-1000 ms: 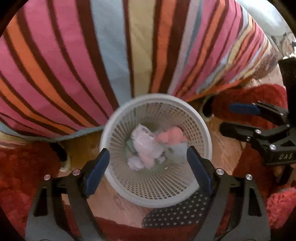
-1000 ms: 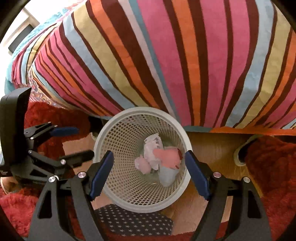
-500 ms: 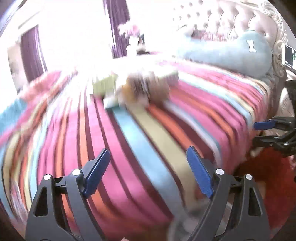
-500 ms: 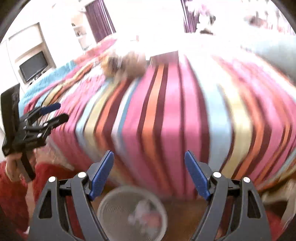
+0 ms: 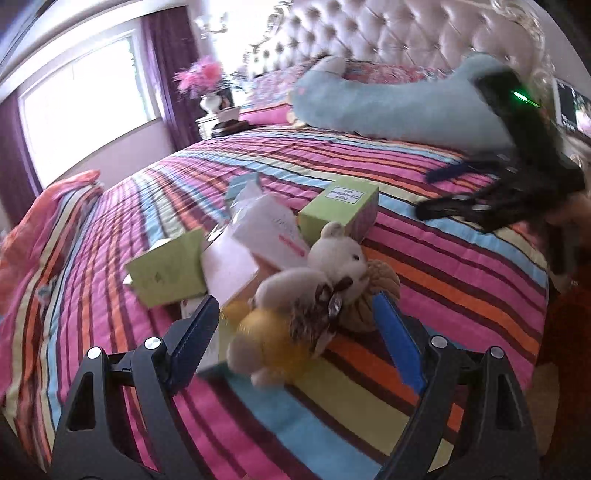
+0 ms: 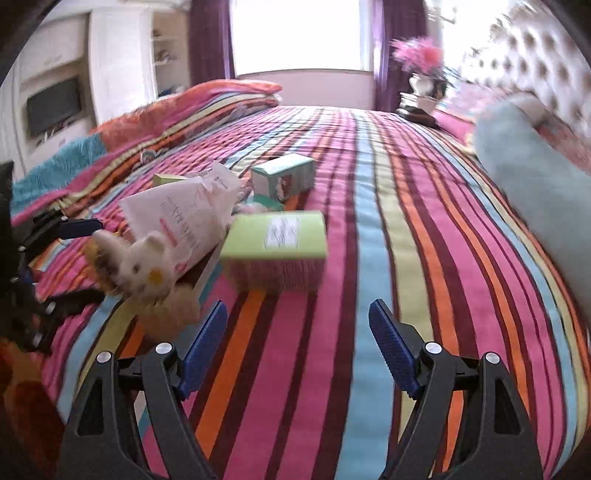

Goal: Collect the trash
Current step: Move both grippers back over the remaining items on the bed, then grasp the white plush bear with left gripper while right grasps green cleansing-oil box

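Observation:
A pile of trash lies on the striped bedspread [image 5: 424,258]: a green box [image 5: 341,206] [image 6: 275,236], a second green box [image 5: 168,269], a white paper bag [image 5: 269,225] [image 6: 184,218] and a small printed box [image 6: 282,177]. A white plush toy [image 5: 317,295] [image 6: 136,262] lies among them. My left gripper [image 5: 295,332] is open and empty, just short of the plush. My right gripper [image 6: 297,339] is open and empty, just short of the green box. Each gripper shows in the other's view, the right [image 5: 498,195], the left [image 6: 44,266].
A long pale blue pillow [image 5: 399,107] lies by the tufted headboard [image 5: 406,33]. A folded striped blanket [image 6: 177,110] lies at the bed's far side. A vase of pink flowers [image 6: 421,74] stands on a nightstand. Red rug [image 6: 22,406] shows at the bed's near edge.
Both grippers have swung up from over the white waste basket on the floor to face across the bed at the pile of boxes, paper and plush. Both stay open.

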Motion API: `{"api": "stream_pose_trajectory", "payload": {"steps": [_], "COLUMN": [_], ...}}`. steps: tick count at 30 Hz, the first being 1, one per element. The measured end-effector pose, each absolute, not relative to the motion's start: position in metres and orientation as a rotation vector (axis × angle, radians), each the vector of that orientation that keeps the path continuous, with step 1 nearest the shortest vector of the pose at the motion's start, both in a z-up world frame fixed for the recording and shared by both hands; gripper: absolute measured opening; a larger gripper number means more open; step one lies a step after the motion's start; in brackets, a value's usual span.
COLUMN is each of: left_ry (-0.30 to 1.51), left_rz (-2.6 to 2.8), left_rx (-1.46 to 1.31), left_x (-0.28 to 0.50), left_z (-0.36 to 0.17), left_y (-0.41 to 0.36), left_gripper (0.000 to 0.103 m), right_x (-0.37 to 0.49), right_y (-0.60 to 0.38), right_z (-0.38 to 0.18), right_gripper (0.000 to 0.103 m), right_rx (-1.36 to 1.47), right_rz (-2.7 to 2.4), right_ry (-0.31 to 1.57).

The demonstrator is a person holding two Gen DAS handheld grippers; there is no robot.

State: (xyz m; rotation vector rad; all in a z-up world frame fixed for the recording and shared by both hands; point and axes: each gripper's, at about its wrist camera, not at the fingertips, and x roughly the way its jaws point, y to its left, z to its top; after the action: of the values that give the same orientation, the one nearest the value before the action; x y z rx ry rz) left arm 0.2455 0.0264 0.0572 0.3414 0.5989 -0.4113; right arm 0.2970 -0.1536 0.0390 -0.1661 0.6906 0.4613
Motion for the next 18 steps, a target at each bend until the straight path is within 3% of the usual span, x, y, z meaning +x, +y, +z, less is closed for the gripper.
{"api": "stream_pose_trajectory", "payload": {"steps": [8,9,10,18], "left_ry": [0.674,0.675,0.675,0.684], "left_rz": [-0.498,-0.502,-0.503,-0.533], "left_rx": [0.305,0.294,0.279,0.235], "left_x": [0.276,0.277,0.278,0.276], "left_z": [0.052,0.052,0.052,0.054], "left_y": [0.027,0.028,0.029,0.026], "left_gripper": [0.083,0.083,0.083,0.083], "right_x": [0.332,0.336,0.337,0.329], "right_y": [-0.125,-0.124,-0.124,-0.113], "right_z": [0.032,0.032,0.031,0.027], "right_gripper": [0.075,0.077,0.085,0.086], "right_rx": [-0.167,-0.15,-0.129,-0.149], "right_rz": [0.459,0.464,0.461,0.468], "right_ry": [0.725,0.728,0.731,0.722]}}
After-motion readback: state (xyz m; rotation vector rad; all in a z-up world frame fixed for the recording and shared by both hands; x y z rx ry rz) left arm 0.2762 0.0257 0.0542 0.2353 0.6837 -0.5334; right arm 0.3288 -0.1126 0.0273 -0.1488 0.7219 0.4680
